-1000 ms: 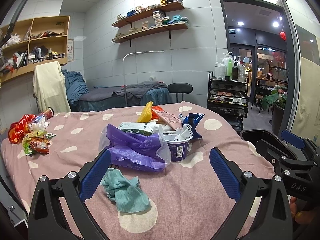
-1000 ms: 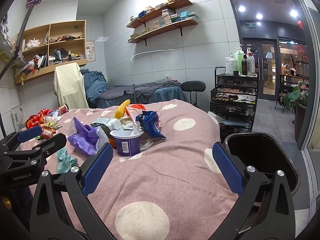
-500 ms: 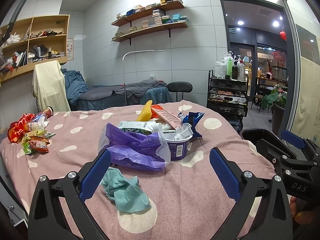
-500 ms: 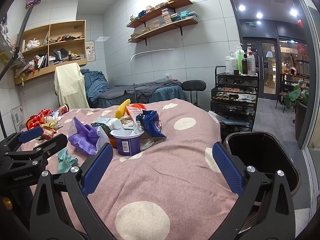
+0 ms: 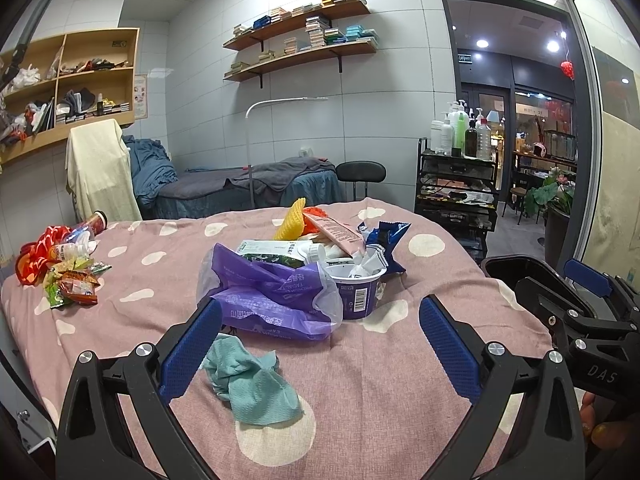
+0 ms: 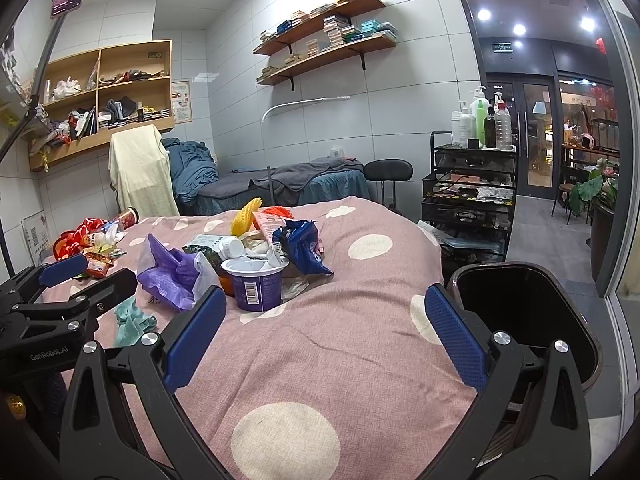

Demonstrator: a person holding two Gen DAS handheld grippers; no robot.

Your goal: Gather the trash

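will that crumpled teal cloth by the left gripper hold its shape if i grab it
Probably not: the crumpled teal cloth lies in loose folds on the pink dotted bedspread, so it will likely droop. It looks light and unlikely to roll or slip.

Beauty salon, massage bed (image 5: pixel 256 184), lotion trolley (image 5: pixel 456 184)

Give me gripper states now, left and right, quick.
Left gripper: open, holding nothing, above the teal cloth.
Right gripper: open, holding nothing, over the pink bedspread.
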